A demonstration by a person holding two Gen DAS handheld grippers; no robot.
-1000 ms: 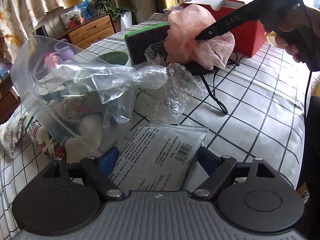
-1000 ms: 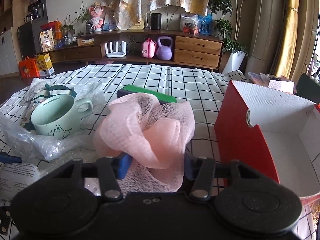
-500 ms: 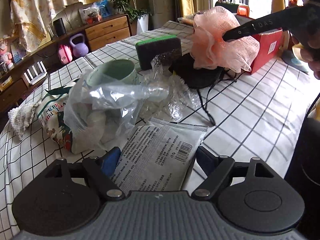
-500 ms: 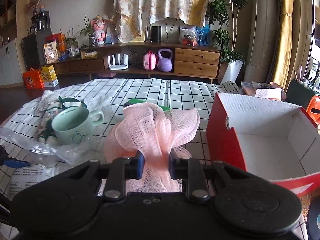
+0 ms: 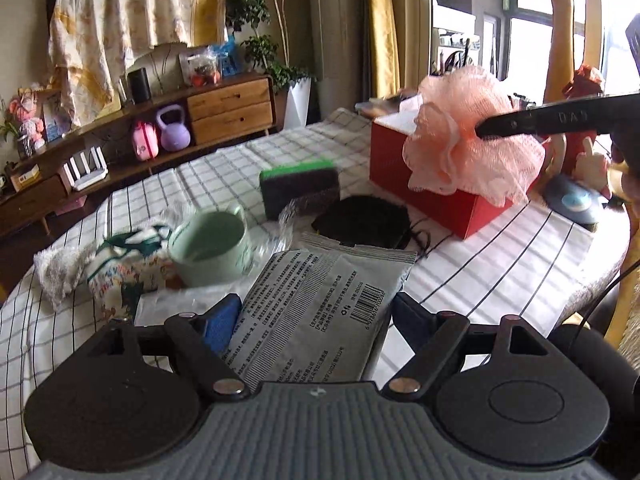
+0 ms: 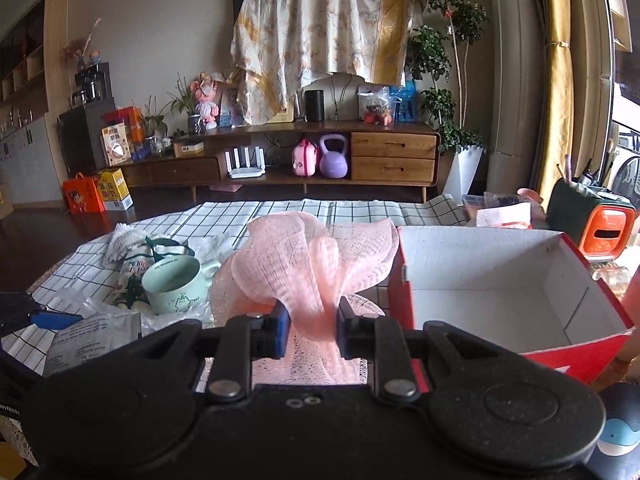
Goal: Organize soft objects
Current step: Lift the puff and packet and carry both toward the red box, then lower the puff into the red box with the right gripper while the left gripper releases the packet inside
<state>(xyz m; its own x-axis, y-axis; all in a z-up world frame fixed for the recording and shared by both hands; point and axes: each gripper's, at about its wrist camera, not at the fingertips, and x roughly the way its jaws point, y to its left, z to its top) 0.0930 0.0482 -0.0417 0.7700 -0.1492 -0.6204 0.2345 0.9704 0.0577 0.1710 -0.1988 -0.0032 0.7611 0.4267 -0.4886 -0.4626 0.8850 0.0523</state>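
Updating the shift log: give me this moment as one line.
right gripper: shut on pink bath pouf, lifted beside open red box | left gripper: open around grey packet | box: empty

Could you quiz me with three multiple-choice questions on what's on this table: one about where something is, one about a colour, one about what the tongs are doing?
1. Where is the red box relative to the pink mesh puff, seen from the right wrist?
A. right of it
B. under the mug
C. on the floor

2. What colour is the mug?
A. yellow
B. pale green
C. black

3. What are the right tongs doing?
A. hanging open
B. gripping the mug
C. pinching the puff

Answers: 1 A, the box's white inside opens beside the puff; 2 B, it looks mint in both views; 3 C, mesh bunches between the pads.
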